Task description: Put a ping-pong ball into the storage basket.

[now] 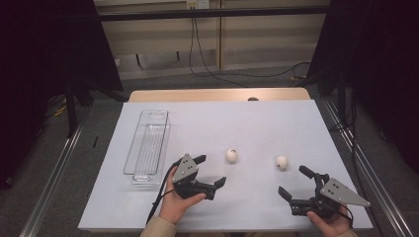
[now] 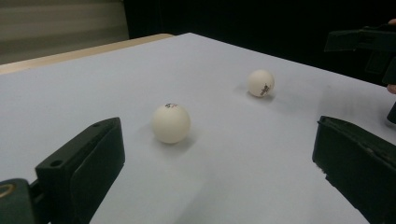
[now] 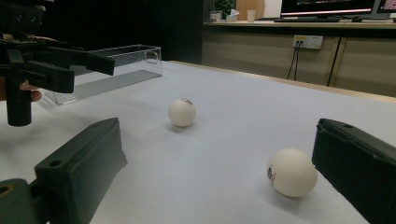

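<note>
High view puts the two small white table-tennis balls on the pale sheet that covers the table: the left white ball (image 1: 231, 155) lies just ahead of the left gripper (image 1: 213, 170), and the right white ball (image 1: 281, 162) lies just ahead of the right gripper (image 1: 295, 182), the two balls well apart from each other. Both sets of tongs stand wide apart and hold nothing. In the left gripper view the near ball (image 2: 171, 123) sits between the lines of the two black jaws but closer to the left one; in the right gripper view the near ball (image 3: 291, 172) lies just beside the right jaw, almost touching it. The long clear plastic tray (image 1: 146, 147) rests at the left of the sheet, beside the left hand (image 1: 177, 203).

The step in hand looks like a reach for the balls. To do it well, each gripper should shift sideways until its ball is centred, then go forward low over the sheet — a round ball rolls at the first nudge from one jaw. Close slowly, across the ball's widest part.
</note>
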Motion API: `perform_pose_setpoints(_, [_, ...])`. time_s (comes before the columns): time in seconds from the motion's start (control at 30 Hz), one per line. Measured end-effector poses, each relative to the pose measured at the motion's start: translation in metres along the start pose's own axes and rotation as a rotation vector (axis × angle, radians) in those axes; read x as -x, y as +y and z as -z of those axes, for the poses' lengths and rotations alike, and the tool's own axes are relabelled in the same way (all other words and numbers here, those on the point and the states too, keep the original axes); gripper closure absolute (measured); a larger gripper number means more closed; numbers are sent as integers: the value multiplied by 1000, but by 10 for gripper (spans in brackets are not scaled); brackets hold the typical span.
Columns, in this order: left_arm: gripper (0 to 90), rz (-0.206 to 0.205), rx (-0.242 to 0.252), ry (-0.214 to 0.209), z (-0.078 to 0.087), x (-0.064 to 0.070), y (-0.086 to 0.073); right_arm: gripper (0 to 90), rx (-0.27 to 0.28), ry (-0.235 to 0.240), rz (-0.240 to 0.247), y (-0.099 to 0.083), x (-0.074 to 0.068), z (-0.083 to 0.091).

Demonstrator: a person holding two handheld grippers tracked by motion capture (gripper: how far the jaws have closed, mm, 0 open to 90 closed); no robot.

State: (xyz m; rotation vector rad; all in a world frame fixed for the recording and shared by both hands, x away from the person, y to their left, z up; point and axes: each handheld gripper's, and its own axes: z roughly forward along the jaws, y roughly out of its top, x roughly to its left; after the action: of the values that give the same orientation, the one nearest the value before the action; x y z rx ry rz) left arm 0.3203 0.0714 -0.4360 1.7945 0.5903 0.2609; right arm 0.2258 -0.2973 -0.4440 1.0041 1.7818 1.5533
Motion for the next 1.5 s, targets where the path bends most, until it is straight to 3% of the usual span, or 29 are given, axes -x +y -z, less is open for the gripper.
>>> perform_pose_setpoints(1.5, [26,-13,-36,-39,-27,10,9,16,4,5,2,0,0,0])
